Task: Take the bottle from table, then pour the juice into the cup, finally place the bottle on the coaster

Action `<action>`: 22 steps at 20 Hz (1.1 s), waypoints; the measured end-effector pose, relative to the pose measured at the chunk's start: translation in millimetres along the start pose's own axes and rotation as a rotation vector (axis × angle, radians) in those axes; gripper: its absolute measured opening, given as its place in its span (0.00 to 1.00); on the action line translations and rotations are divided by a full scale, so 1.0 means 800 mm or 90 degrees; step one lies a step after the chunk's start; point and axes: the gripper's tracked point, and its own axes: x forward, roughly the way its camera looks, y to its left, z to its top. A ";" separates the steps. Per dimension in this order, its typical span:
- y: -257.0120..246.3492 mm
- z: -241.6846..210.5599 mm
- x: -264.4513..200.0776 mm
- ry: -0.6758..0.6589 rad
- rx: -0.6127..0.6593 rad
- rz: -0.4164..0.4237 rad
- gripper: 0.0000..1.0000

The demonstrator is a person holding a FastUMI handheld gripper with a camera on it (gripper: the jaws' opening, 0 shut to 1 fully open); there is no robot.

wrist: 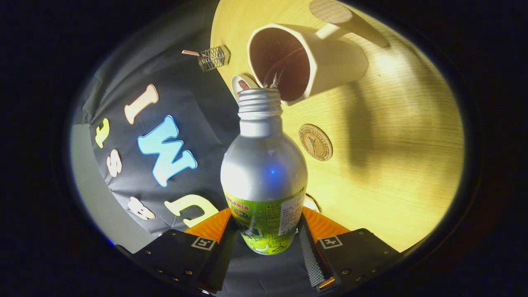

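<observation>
Gripper view. The gripper (266, 241) is closed to a narrow gap around the lower, labelled part of the bottle (264, 173), with one finger pressed against each side of the green label; the bottle fills the whole space between the fingers (308, 251).

The bottle is a silver metal one with a threaded, uncapped neck. It extends away from the fingers, and its open mouth sits just at the rim of the cup (307, 62). A thin dark stream of juice (275, 78) passes from the mouth into the cup's dark interior.

The cup is a pale mug with faceted sides and a handle on the side away from the bottle; it stands on the light wooden table (396, 156). The whole scene appears tilted relative to the gripper, so the cup's opening faces the bottle neck.

A round cork-coloured coaster (315, 142) with an embossed mark lies flat on the table, beside the bottle's shoulder and near the cup, touching neither.

A small round lid-like object (243, 84) lies at the table edge just beside the bottle neck. A small clear box (214, 57) sits farther along the same edge.
</observation>
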 end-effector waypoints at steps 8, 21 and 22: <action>0.017 -0.006 -0.004 0.003 0.048 0.018 0.75; 0.042 -0.009 -0.014 0.010 0.094 0.035 0.75; 0.044 -0.008 -0.014 0.008 0.095 0.036 0.75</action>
